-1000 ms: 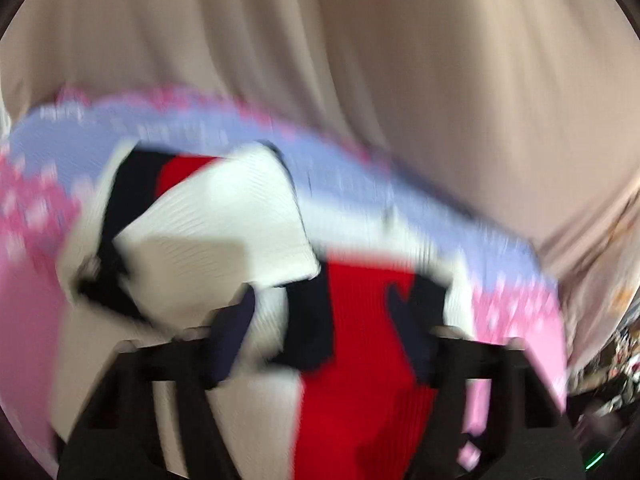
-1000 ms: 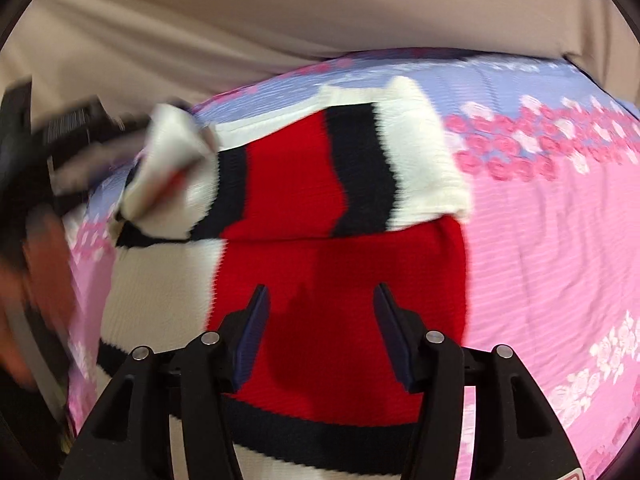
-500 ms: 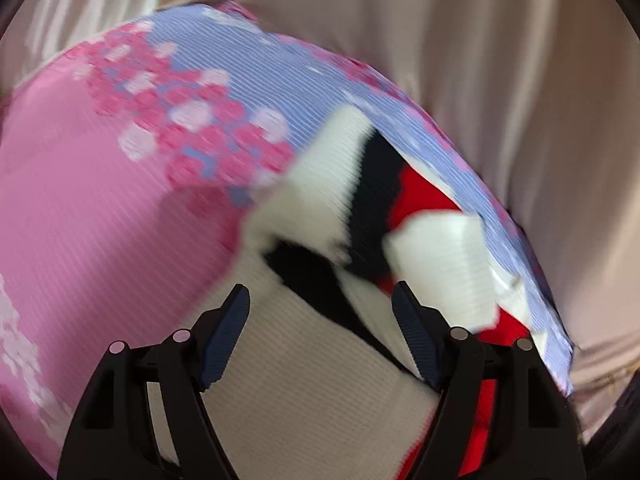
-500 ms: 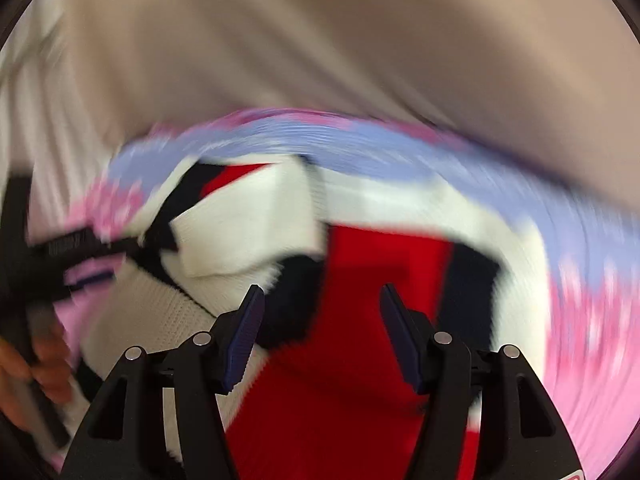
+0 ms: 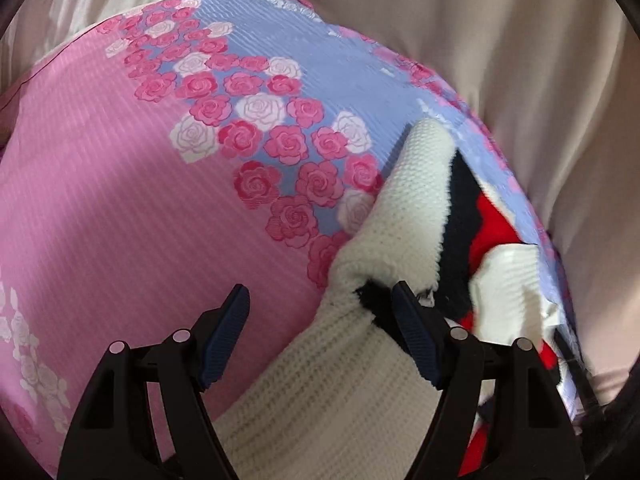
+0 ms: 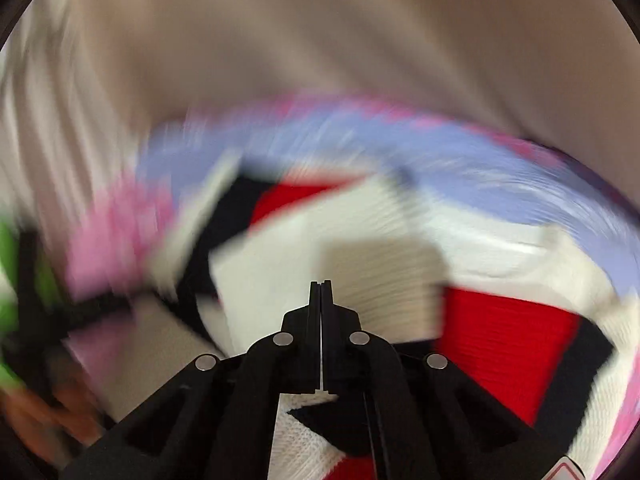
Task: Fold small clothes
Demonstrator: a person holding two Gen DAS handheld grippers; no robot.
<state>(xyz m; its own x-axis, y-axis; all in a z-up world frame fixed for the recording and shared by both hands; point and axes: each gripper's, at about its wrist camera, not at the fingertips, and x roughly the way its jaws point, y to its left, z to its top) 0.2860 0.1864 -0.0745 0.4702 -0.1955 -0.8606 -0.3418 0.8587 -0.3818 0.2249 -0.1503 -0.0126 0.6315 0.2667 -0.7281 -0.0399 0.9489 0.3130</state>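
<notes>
Knitted cream, navy and red sweater (image 5: 404, 208) lies lower right on pink rose-print sheet (image 5: 120, 220). Left gripper (image 5: 320, 320) spread wide over its cream edge, gripping nothing. Right gripper (image 6: 321, 286) fully closed, empty. Advice: pinch both layers squarely, fold slowly.

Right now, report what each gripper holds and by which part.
Nothing is held. The left gripper is open over the sweater, its white edge between the fingers, unpinched. The right gripper is shut with nothing between its fingers.

A white, black and red knit sweater (image 5: 400, 216) lies on a pink and lavender rose-printed cloth (image 5: 120, 208).
</notes>
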